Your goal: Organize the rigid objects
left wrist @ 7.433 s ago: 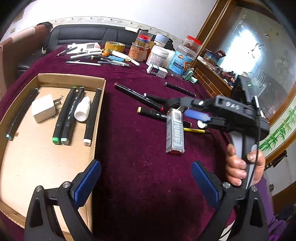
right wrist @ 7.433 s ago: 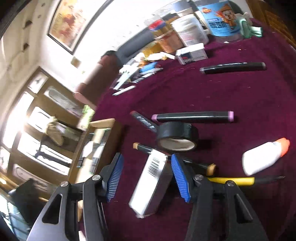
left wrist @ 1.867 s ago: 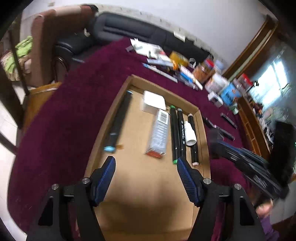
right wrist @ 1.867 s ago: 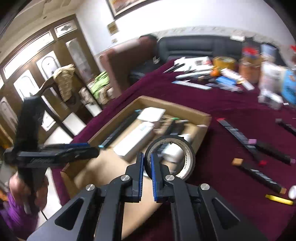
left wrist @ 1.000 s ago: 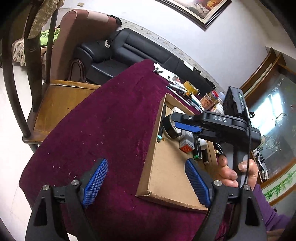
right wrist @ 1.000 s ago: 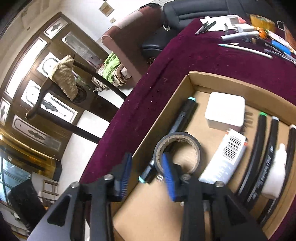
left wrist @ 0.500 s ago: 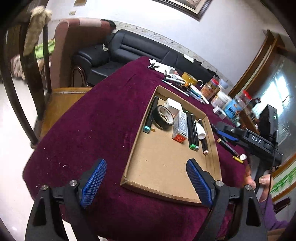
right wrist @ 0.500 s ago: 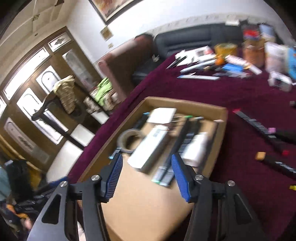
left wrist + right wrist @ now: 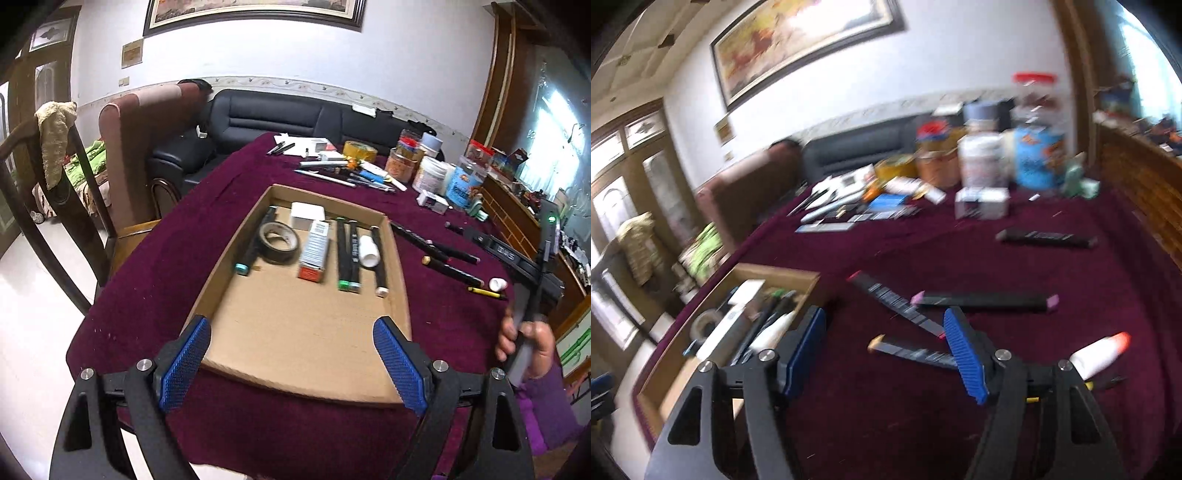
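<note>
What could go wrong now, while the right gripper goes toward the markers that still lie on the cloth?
1. The loose markers cross and touch, so closing on one may drag a neighbour. The right gripper is empty, its jaws opening.
2. The white bottle with the orange cap lies on its side near the table edge; a bump may roll it off.
3. The cardboard tray is crowded at its far end; new items could land on the tape roll.

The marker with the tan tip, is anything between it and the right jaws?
Nothing visible blocks it. The marker with the tan tip lies on the cloth just ahead of the right gripper, whose jaws are opening and empty. Its far end passes behind one blue pad.
</note>
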